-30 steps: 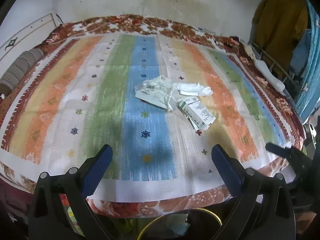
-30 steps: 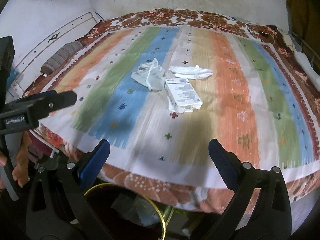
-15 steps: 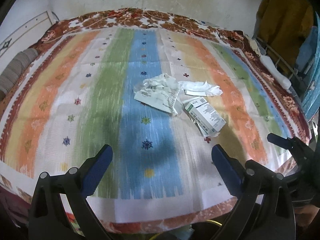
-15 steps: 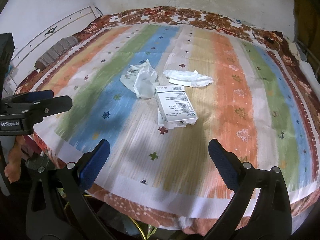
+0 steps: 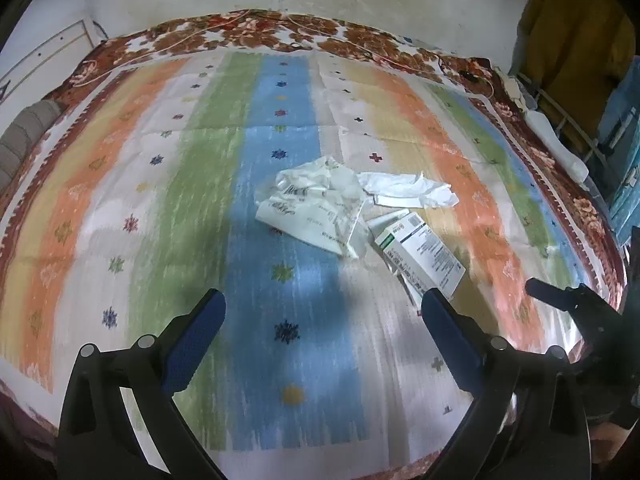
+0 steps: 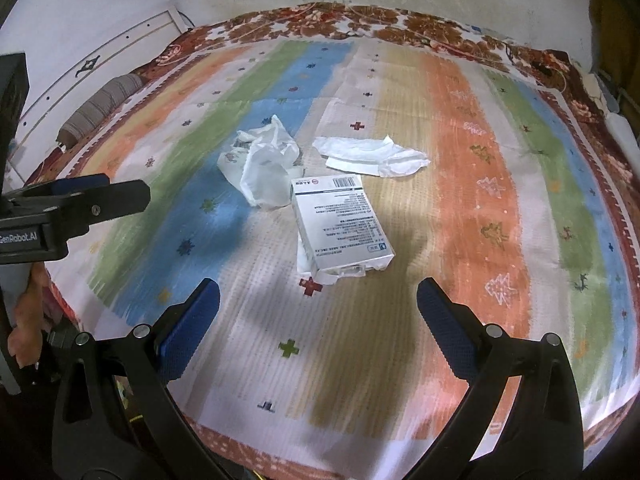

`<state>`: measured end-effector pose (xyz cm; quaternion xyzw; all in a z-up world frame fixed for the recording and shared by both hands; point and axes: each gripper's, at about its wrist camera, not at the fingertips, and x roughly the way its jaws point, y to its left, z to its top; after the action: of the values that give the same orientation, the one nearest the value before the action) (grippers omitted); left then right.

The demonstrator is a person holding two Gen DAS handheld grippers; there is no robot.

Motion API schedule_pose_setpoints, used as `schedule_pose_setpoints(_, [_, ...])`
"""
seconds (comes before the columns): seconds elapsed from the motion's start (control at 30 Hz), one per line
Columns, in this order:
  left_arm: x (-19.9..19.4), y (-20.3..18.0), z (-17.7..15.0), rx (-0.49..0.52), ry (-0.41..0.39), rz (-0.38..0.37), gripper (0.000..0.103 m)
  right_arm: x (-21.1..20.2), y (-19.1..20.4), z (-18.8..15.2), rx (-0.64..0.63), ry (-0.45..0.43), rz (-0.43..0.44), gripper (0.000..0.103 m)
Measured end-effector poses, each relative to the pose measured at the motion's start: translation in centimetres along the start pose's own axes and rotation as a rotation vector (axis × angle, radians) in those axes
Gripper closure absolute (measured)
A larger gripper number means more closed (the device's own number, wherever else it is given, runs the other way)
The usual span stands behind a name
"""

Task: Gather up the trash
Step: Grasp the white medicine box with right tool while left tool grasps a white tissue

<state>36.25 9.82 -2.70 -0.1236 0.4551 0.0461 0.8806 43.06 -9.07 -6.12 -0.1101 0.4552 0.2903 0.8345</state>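
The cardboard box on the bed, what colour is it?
The cardboard box is white with black print, plus a green band on one end, best seen in the left wrist view.

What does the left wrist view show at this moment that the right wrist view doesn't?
Only the left wrist view shows the yellow garment and blue items at the right edge, plus the right gripper from the side. Only the right wrist view shows the carton's barcode face and the left gripper with the holding hand. Both show the carton, the crumpled plastic bag, the white tissue, the striped cloth and the grey roll.
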Motion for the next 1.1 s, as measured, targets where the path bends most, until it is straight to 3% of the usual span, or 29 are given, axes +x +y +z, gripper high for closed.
schedule_pose_setpoints(0.5, [3.0,-1.5,4.1,0.012,-0.04,-0.119,0.007,3.4,-1.4,1.6,-0.001,-0.014,0.024,0.009])
schedule_pose_setpoints(0.67, [3.3,-2.5,5.3,0.061,-0.065,-0.202,0.007,4.2,-1.6,2.0,-0.005,-0.01,0.049,0.009])
schedule_pose_setpoints(0.87, [4.7,-1.5,6.2,0.036,-0.057,-0.187,0.008,5.7,-2.0,2.4,-0.033,0.0,0.046,0.009])
schedule_pose_setpoints(1.1, [6.8,-2.5,8.4,0.154,-0.036,-0.137,0.011,6.9,-3.5,2.3,0.024,0.001,0.079,0.009])
